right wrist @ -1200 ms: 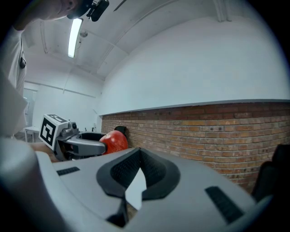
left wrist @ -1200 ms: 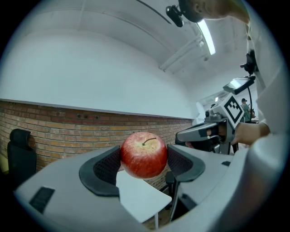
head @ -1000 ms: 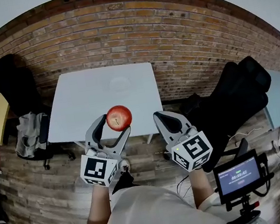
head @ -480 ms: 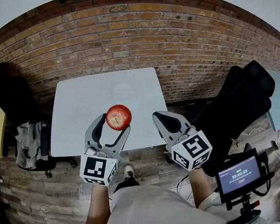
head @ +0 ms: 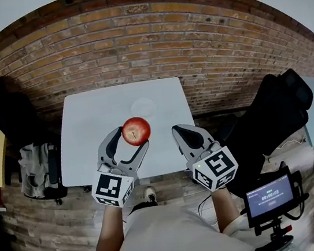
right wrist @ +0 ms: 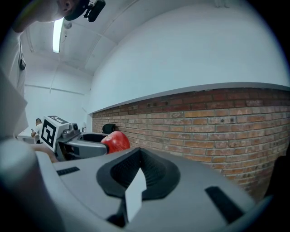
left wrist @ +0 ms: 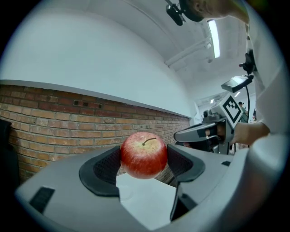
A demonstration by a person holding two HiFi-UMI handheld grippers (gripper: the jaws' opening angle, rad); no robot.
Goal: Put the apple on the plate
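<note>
L gripper (head: pixel 129 143) is clamped on the apple (head: pixel 136 131). It's red, stem up, w/ one pad on each side (clear in L gripper view). Apple is held in the air, touching nothing but the pads. In head view it sits over the near half of the white tabletop (head: pixel 97 134), slightly right of ctr.

Plate (head: pixel 143 107) is white, low contrast vs the tabletop. It lies flat in the far half, right of ctr, nothing on it. Apple and plate are apart; the plate is beyond the apple, twd the brick wall (head: pixel 133 43) that runs along the tabletop's far edge.

R gripper (head: pixel 182 131) has its jaws together, nothing between them; R gripper view shows the pads meeting. It hangs by the tabletop's near right corner, beside the L gripper but not touching it. Marker cubes on both face up twd the head cam.

Around the table:
- black office chair (head: pixel 272 116) to the right
- dark chair w/ cloth on it (head: pixel 29 152) to the left
- small screen on a stand (head: pixel 267 196) at lower right
- wood floor (head: pixel 38 227)
- a shoe (head: pixel 150 195) just off the near edge
</note>
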